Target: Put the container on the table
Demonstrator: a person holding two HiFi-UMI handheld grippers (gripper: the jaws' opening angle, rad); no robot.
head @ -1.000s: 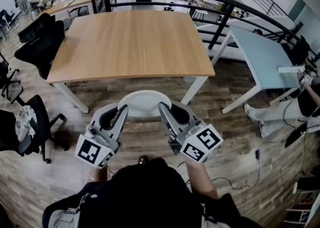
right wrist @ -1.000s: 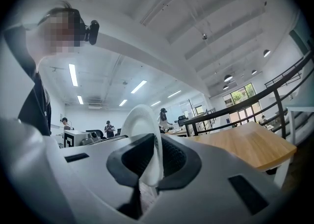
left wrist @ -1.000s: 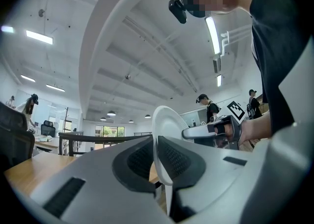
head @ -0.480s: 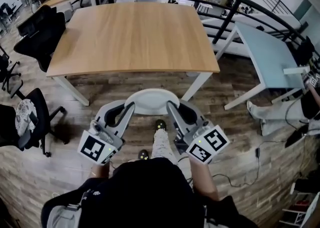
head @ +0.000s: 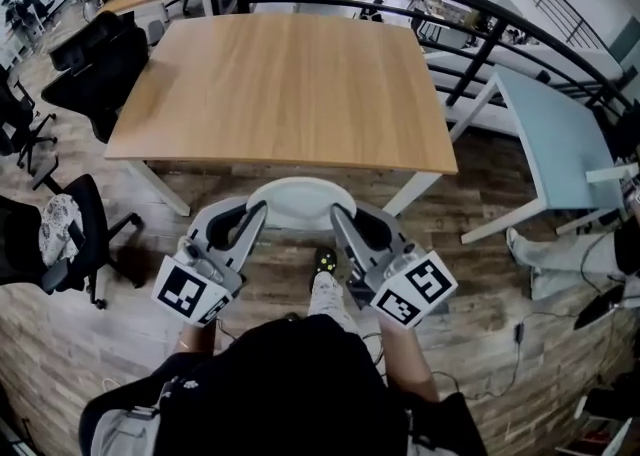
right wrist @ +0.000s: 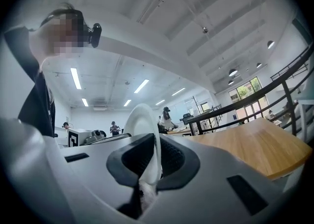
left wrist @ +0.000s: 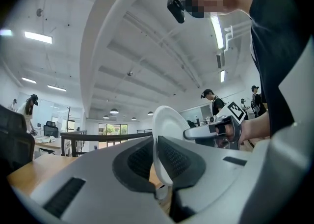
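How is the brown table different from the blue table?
The brown table has a wood-grain top, and the blue table has a plain pale top. The brown table stands straight ahead of the white container held between the two grippers, while the blue table stands off to the right. Both tables have white legs.

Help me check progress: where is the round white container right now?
Head view, centre: the round white container is held by its rim between the left gripper and right gripper, just short of the wooden table.
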